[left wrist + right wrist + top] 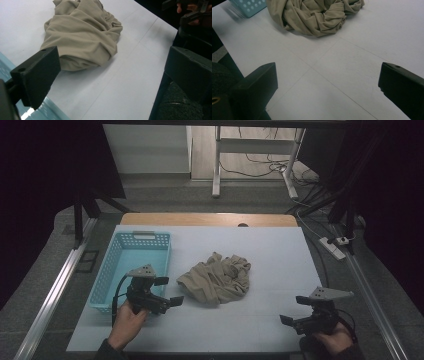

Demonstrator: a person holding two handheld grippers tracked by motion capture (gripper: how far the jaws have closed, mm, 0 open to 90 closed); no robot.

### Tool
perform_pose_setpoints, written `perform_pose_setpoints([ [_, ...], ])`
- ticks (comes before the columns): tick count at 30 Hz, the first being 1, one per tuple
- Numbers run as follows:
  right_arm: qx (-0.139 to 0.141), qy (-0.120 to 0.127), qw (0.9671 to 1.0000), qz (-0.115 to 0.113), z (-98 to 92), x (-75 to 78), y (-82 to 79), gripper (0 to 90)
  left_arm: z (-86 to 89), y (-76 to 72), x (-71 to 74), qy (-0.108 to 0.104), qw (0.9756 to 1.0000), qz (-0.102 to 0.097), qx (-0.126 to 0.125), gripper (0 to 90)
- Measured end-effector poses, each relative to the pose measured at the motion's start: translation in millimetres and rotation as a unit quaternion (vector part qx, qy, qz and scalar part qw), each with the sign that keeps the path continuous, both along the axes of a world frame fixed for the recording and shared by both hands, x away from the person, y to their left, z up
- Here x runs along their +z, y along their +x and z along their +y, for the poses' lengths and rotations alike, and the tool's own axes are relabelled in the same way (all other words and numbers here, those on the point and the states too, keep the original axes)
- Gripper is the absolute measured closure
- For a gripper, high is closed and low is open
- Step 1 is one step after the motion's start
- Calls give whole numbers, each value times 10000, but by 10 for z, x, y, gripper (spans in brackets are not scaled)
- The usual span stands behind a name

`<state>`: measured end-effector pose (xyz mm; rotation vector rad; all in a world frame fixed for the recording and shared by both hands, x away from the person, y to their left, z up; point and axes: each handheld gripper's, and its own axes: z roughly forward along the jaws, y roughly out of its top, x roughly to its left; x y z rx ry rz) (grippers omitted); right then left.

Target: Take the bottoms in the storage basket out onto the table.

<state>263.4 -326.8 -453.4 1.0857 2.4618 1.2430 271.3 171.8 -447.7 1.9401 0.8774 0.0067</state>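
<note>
A crumpled beige cloth [217,279] lies in a heap near the middle of the white table cover [260,255]. My left gripper [169,291] hovers just left of the cloth, beside the basket's near corner, jaws wide apart and empty. In the left gripper view the cloth [82,32] sits close ahead, between and beyond the spread jaws of that gripper [112,75]. My right gripper [294,310] is at the near right of the table, open and empty, well apart from the cloth. In the right gripper view the cloth [314,15] lies far ahead of the open gripper [328,87].
A light blue perforated plastic basket [132,265] stands at the left of the table, seen also as the basket corner [249,6] and basket rim [50,112]. Dark drapes flank the table. Metal rails run along both sides; cables and a power strip [334,245] lie on the floor behind.
</note>
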Motion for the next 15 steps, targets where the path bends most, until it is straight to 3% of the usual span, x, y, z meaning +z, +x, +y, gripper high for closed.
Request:
perform_pose_setpoints([
  [15, -12, -4, 10000, 2, 0, 2, -2, 22, 149, -95, -28, -50, 9998, 33, 210, 15],
])
